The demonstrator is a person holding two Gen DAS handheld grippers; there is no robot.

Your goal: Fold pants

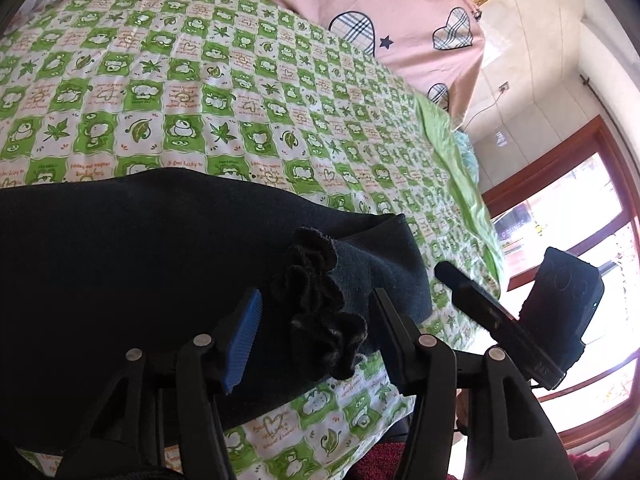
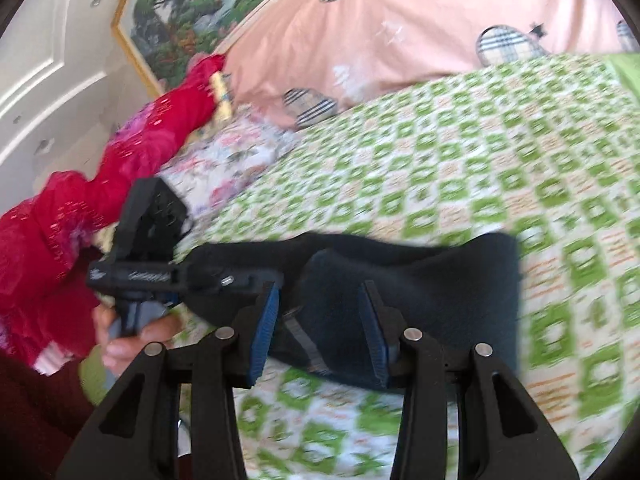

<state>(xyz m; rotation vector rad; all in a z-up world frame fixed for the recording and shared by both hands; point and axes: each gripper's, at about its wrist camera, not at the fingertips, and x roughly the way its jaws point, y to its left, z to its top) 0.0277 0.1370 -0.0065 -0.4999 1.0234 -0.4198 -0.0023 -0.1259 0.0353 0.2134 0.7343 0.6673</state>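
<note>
Dark navy pants (image 1: 132, 264) lie on the green and white checked bedsheet (image 1: 200, 80), with a ruffled black hem (image 1: 316, 312) near the bed's edge. My left gripper (image 1: 316, 312) is open, its jaws on either side of the ruffled hem, just above the cloth. The right gripper shows at the right of this view (image 1: 500, 320), beside the pants' end. In the blurred right wrist view my right gripper (image 2: 320, 312) is open above the pants (image 2: 440, 280). The left gripper (image 2: 160, 276), held in a hand, shows at the left there.
A pink quilt with plaid hearts (image 1: 360, 8) lies at the back of the bed. Red clothing (image 2: 100, 200) is piled at the bed's left side. The bed's edge (image 1: 480, 216) faces a window with a wooden frame (image 1: 600, 200).
</note>
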